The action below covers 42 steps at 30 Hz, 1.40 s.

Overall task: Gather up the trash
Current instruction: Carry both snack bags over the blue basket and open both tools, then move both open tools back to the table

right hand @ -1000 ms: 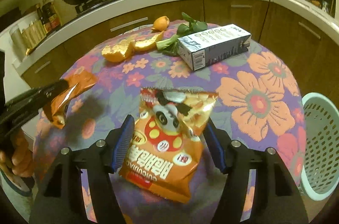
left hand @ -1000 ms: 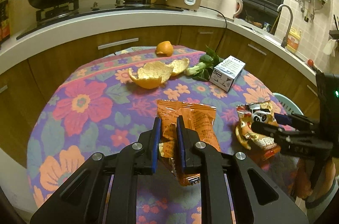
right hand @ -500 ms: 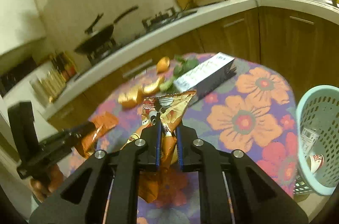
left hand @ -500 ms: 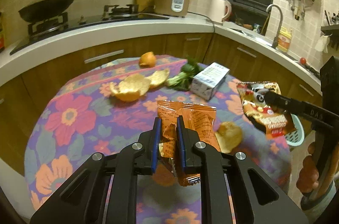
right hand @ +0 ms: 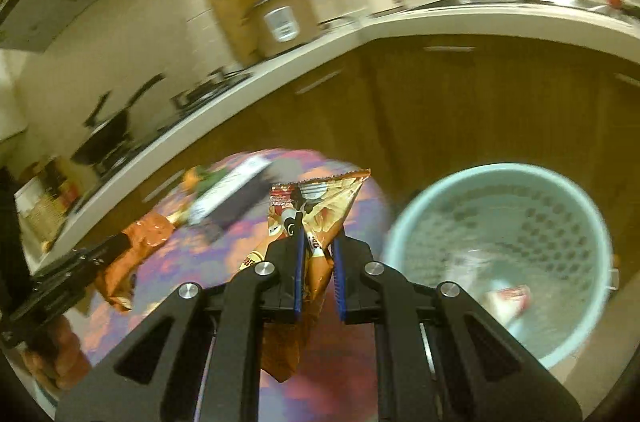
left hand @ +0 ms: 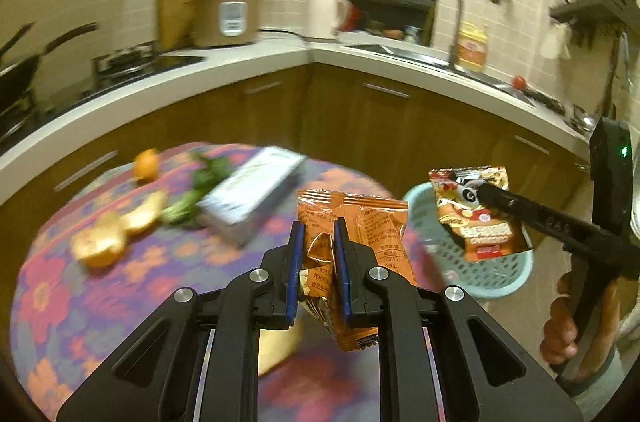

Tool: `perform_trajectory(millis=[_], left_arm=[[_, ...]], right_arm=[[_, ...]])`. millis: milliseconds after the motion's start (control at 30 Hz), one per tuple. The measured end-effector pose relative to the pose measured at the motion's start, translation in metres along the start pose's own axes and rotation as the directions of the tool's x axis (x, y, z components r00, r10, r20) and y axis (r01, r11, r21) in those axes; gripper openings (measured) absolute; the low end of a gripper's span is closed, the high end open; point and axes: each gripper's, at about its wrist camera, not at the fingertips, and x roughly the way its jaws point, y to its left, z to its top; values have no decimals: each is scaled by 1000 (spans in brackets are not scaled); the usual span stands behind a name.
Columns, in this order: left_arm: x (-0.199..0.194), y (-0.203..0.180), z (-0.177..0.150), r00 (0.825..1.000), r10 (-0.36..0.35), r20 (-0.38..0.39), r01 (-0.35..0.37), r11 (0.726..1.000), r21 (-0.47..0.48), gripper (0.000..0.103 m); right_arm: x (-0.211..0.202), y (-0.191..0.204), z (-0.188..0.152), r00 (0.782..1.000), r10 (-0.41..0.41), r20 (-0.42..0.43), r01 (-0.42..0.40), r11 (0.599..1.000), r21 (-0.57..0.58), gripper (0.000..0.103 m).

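My left gripper (left hand: 318,234) is shut on an orange snack wrapper (left hand: 360,222) and holds it in the air over the flowered table (left hand: 60,282). My right gripper (right hand: 318,246) is shut on a red and orange chip bag (right hand: 316,206), held beside the pale blue basket (right hand: 416,218). In the left wrist view the chip bag (left hand: 476,218) hangs from the right gripper (left hand: 484,190) in front of the basket (left hand: 508,274). In the right wrist view the orange wrapper (right hand: 136,246) hangs at the left. Some trash (right hand: 508,298) lies inside the basket.
On the table lie orange peels (left hand: 116,234), a whole orange (left hand: 145,164), green vegetable leaves (left hand: 200,186) and a white carton (left hand: 256,194). A kitchen counter (left hand: 400,62) with a rice cooker (left hand: 226,14), kettle and sink curves behind.
Both grippers have swung right with their bags. The right gripper now holds the chip bag next to the basket, which fills more of its view.
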Motion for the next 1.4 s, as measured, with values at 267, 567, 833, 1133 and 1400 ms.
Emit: perform_trajectory(millis=[267, 567, 833, 1133, 1400], left_arm=[[80, -85, 22, 980, -144, -139, 151, 988, 44, 14], [148, -141, 12, 955, -161, -248, 191, 976, 101, 26], [161, -147, 7, 952, -179, -249, 207, 974, 91, 43], [120, -119, 5, 963, -210, -169, 220, 974, 44, 48], [73, -83, 6, 976, -198, -86, 199, 980, 2, 52]], right_arm=[[14, -82, -15, 965, -255, -60, 260, 962, 88, 10], [36, -131, -34, 944, -280, -175, 308, 938, 161, 10], [34, -143, -37, 936, -293, -196, 326, 930, 168, 31], [14, -117, -30, 953, -265, -144, 285, 949, 139, 45], [0, -55, -16, 976, -200, -81, 205, 977, 60, 55]])
